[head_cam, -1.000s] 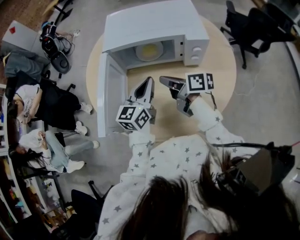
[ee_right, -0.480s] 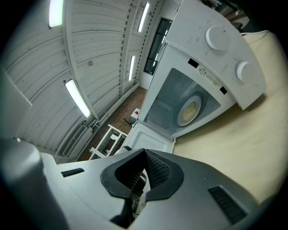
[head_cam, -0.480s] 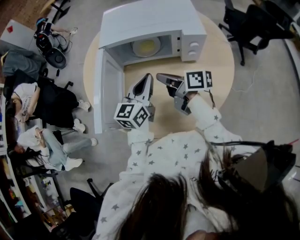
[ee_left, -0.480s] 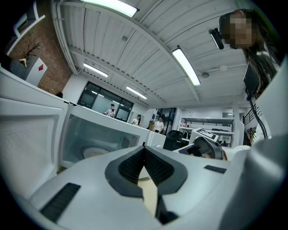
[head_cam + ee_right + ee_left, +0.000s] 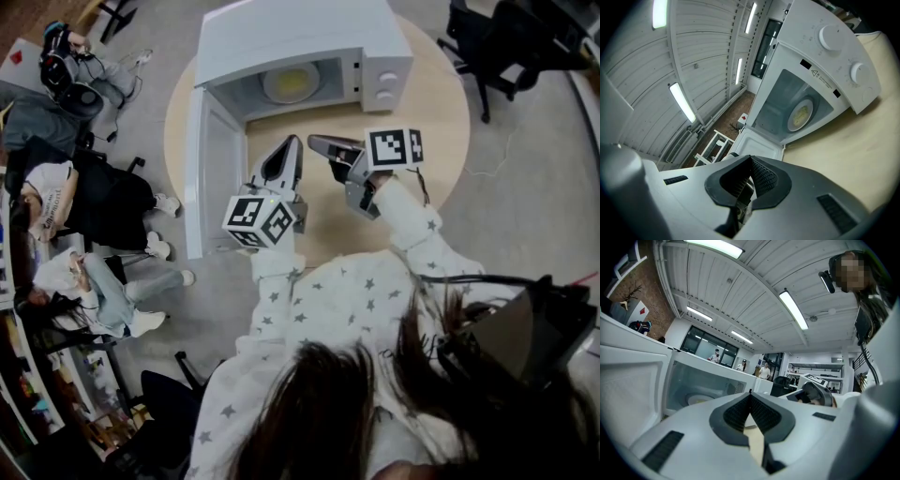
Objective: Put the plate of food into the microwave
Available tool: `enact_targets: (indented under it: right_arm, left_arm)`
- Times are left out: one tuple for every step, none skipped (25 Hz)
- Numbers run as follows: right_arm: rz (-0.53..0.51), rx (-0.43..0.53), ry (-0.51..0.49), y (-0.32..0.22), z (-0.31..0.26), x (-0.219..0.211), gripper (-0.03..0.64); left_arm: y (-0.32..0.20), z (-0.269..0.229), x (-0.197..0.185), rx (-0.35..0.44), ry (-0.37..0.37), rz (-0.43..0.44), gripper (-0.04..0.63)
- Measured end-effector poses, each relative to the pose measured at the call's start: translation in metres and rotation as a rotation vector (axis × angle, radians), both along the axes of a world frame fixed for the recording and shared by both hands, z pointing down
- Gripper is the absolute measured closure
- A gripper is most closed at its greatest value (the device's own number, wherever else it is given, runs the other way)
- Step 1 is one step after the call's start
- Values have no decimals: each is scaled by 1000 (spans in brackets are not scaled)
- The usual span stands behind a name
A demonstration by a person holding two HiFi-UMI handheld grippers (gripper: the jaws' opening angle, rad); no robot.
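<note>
The white microwave (image 5: 300, 47) stands on a round wooden table (image 5: 441, 112) with its door (image 5: 212, 178) swung open to the left. Inside it lies the plate of yellow food (image 5: 292, 82), which also shows as the plate (image 5: 800, 115) in the right gripper view and the plate (image 5: 699, 400) in the left gripper view. My left gripper (image 5: 291, 141) hovers over the table in front of the oven opening, jaws shut and empty. My right gripper (image 5: 314, 142) hangs beside it, pointing left, also shut on nothing.
The open door sticks out past the table's left edge. Two knobs (image 5: 392, 82) sit on the microwave's right panel. People sit on the floor at the far left (image 5: 84, 197). A black office chair (image 5: 506, 47) stands at the upper right.
Both grippers have drawn slightly up the picture, toward the microwave, staying shut. The plate rests inside the oven throughout.
</note>
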State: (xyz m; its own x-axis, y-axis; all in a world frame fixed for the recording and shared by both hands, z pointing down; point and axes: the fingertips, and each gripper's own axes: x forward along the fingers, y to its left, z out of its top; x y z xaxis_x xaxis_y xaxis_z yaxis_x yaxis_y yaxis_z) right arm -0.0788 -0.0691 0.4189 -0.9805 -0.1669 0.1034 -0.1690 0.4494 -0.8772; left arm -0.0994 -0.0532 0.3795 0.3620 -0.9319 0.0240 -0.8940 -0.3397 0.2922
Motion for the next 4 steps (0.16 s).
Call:
enact_targets:
  right_arm:
    - [0, -1, -1, 1, 0, 0, 611]
    - [-1, -3, -2, 2, 1, -1, 611]
    - [-3, -6, -1, 3, 2, -1, 611]
    - [-4, -8, -1, 4, 3, -2, 611]
  left_arm:
    - [1, 1, 0, -1, 0, 1, 594]
    - [2, 2, 0, -3, 0, 0, 594]
    - [3, 3, 0, -5, 0, -1, 594]
    - [4, 4, -1, -7, 1, -2, 594]
